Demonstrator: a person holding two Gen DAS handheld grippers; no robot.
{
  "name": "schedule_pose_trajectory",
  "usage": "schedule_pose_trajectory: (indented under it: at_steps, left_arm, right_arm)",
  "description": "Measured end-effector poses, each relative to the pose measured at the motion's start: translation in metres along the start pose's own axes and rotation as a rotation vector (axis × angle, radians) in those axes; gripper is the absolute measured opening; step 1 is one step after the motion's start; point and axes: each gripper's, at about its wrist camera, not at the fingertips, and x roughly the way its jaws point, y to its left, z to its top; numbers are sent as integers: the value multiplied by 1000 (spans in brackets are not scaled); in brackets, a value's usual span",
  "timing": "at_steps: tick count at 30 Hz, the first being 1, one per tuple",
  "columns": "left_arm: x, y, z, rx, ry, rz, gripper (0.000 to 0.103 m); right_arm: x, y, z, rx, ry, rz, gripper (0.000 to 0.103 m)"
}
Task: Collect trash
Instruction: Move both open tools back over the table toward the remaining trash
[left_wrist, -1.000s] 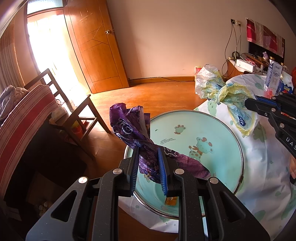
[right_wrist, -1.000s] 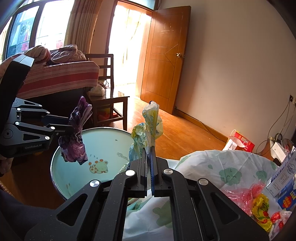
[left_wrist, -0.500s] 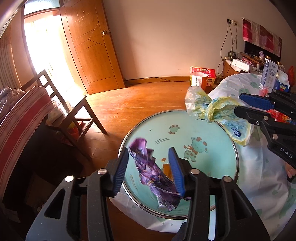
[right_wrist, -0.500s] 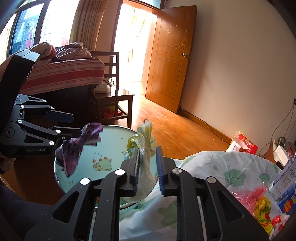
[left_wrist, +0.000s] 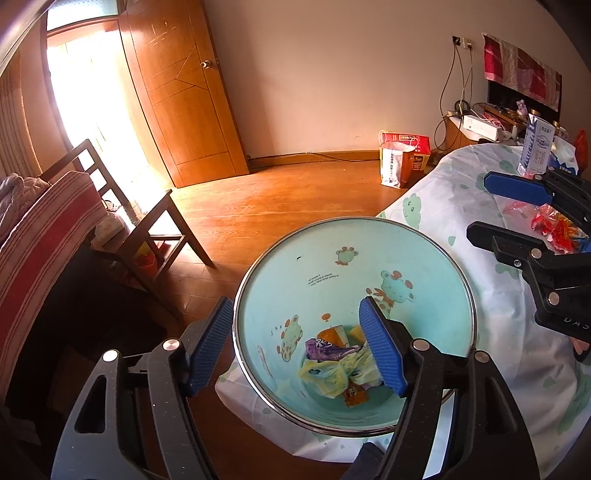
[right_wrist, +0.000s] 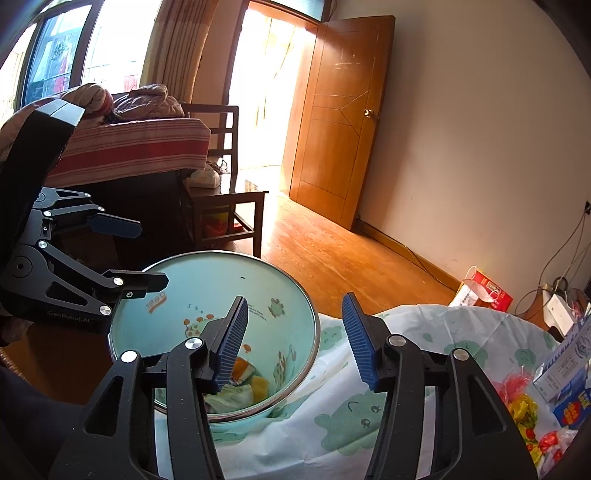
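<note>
The left gripper (left_wrist: 299, 347) hangs over the pale-green bin (left_wrist: 424, 242), its jaws opening with nothing between them. The purple wrapper (left_wrist: 325, 349) and yellow bag (left_wrist: 332, 373) lie at the bin's bottom. The right gripper (right_wrist: 295, 339), above the tablecloth (right_wrist: 424, 332), is opening too, empty.
</note>
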Motion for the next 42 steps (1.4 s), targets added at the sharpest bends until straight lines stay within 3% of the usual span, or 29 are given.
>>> schedule_pose_trajectory:
  at_steps: [18,21,28,34,38,42]
  left_arm:
    - [0,-4,-2,14,6,5,72]
    - [0,-6,-3,16,5,7,80]
    - [1,-20,-3,44,6,-24,81]
    - [-4,-42,7,82,-30,-74,87]
    - [-4,-72,12,113,-41,-143,87]
    - [-5,-105,11,145,-40,-204,87]
  right_arm:
    - [-1,0,0,3,-7,-30,55]
    - [-2,-1,1,8,-13,-61,56]
    - [-23,-9,1,66,-47,-237,64]
    - [-93,-39,-8,151,-14,-444,71]
    - [-153,-78,-47,292,59,-632,73]
    - [-212,-111,-108,480,138,-786,73]
